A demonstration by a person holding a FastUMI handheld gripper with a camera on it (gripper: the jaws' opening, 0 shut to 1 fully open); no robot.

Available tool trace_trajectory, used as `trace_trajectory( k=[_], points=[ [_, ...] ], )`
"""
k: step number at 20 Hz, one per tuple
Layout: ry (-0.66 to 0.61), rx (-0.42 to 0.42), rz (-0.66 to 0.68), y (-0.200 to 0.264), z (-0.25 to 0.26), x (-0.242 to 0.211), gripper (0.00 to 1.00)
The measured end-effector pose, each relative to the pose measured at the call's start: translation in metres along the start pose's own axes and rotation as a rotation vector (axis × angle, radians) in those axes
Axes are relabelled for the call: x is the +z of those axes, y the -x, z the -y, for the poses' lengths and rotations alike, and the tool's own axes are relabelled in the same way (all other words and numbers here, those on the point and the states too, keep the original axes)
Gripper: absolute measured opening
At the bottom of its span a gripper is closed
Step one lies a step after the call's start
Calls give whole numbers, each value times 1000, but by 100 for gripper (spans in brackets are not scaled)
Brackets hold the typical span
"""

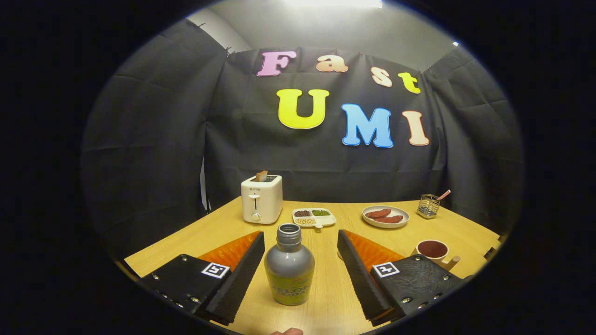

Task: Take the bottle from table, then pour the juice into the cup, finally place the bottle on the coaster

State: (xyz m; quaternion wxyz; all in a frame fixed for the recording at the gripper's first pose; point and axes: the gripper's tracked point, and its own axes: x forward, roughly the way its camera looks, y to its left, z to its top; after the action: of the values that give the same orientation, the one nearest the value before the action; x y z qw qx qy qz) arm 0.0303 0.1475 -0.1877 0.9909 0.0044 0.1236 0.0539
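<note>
The grey plastic bottle with the yellow label (289,265), uncapped, stands upright on the light wooden table (326,288) between the gripper's (300,253) two black ribbed fingers, which are spread wide and touch nothing; the first step, taking the bottle, seems in hand; next the fingers should close on its body; the white cup with a dark inside (433,250) waits just beyond the right finger.

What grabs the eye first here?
The grey bottle, uncapped and upright between the open gripper's fingers, neither touching it. Beyond them, a white toaster with toast popped up and a plate of sausages; the cup sits just past the right finger.
</note>
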Motion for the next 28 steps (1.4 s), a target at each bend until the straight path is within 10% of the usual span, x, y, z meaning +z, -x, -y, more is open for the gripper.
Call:
trace_trajectory(
  k=[21,23,28],
  points=[
    [-27,14,-238,-22,-19,-104,96],
    [-35,16,-240,-21,-19,-104,81],
    [-79,39,-245,-19,-19,-97,79]
  ],
)
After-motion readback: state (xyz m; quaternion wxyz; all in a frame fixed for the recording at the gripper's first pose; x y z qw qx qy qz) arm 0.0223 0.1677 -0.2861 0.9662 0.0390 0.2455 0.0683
